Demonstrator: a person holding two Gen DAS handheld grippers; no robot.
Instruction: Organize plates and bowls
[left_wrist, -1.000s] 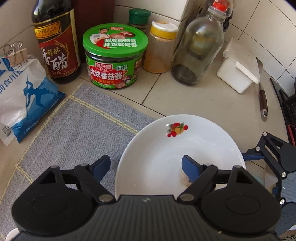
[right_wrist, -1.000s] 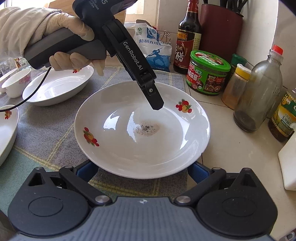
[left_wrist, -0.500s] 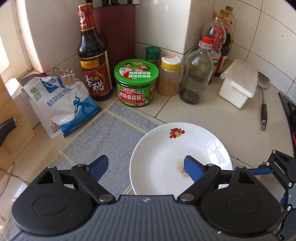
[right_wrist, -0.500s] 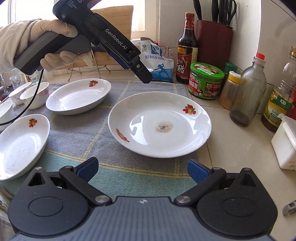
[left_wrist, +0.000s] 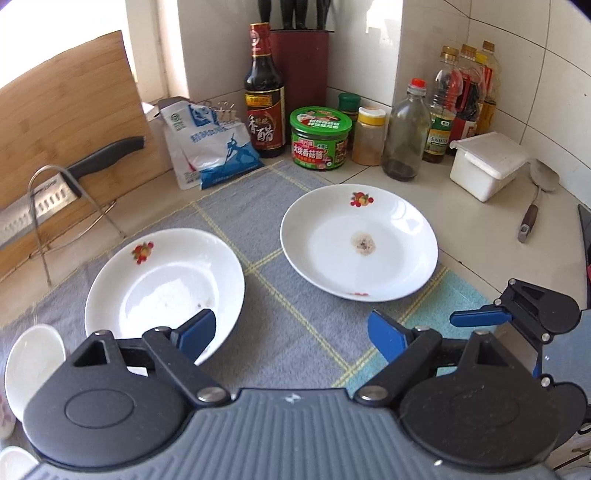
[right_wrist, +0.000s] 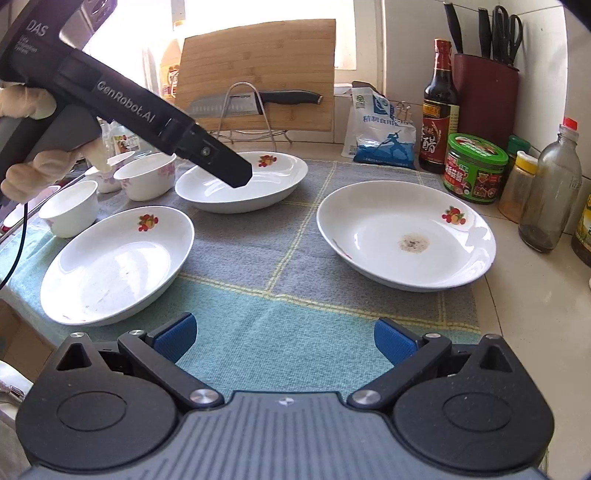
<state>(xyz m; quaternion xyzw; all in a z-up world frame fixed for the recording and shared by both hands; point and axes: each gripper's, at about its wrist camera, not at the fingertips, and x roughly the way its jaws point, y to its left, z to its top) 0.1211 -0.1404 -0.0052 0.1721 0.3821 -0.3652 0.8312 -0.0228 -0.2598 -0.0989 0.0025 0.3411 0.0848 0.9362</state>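
Pulled back and lifted off the stained plate (left_wrist: 360, 245), the left gripper (left_wrist: 291, 332) now sees two plates where a second ago that one dish filled its view; the right gripper (right_wrist: 284, 341) has also backed away from it.

That plate, with a brown smear at its centre, sits alone at about two o'clock in the right wrist view, half on the checked mat (right_wrist: 280, 258) and half on the tiled counter (right_wrist: 535, 314). At eleven o'clock lies a deeper plate (right_wrist: 266, 184), with the left gripper's fingertips hanging over its near rim, apparently not touching it. A third plate (right_wrist: 114, 262) rests at nine o'clock, and three small bowls (right_wrist: 146, 181) cluster beyond it near the gloved hand (right_wrist: 44, 166).

Both tools are empty: the left one's jaws stand about half apart with nothing between them, and the right one's blue pads (right_wrist: 393, 345) are spread wide over bare mat.

My reading is that the stained plate has just been set down as the base of a stack, and the fetch of the next plate is starting. The next move calls for lowering one pad inside and one outside the deep plate's rim, closing firmly on the glazed edge, then lifting it level. Condiment jars (right_wrist: 474, 168) stand well clear at one o'clock.
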